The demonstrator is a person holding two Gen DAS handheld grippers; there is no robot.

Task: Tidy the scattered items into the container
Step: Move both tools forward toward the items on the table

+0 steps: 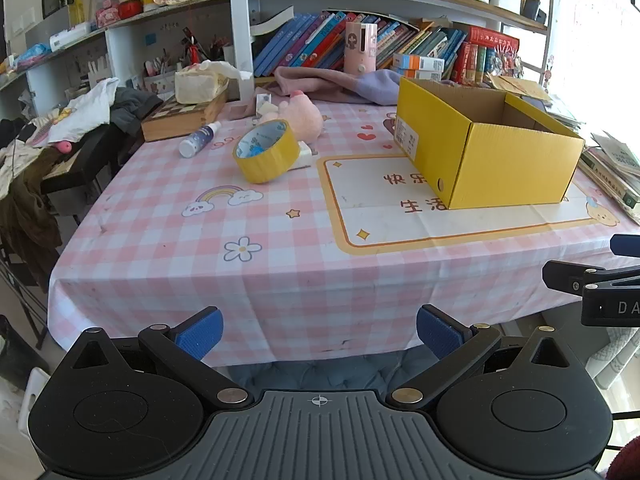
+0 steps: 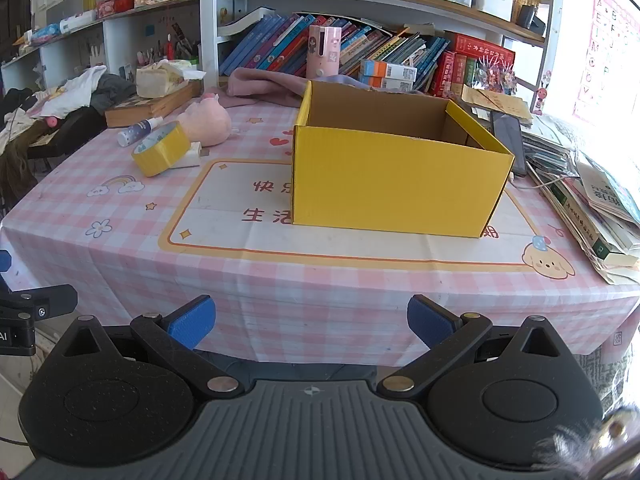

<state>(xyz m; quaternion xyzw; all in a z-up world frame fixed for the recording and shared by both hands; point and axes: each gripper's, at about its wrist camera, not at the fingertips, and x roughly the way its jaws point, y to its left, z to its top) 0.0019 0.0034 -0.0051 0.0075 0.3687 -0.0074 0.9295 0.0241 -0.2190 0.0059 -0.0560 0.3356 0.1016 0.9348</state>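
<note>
An open yellow cardboard box (image 2: 396, 184) stands upright on the table's right half, nothing visible inside. To its left a yellow tape roll (image 1: 266, 151) leans tilted against a small white box (image 1: 303, 157). Behind them lie a pink plush toy (image 1: 302, 114) and a white spray bottle (image 1: 199, 140) on its side.

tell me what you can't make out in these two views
- Box floor: both views, hidden by its own front wall.
- White item: both views, mostly behind the tape.
- Bottle label: too small to read.
- Right gripper: left wrist view, cut off by the edge.
</note>
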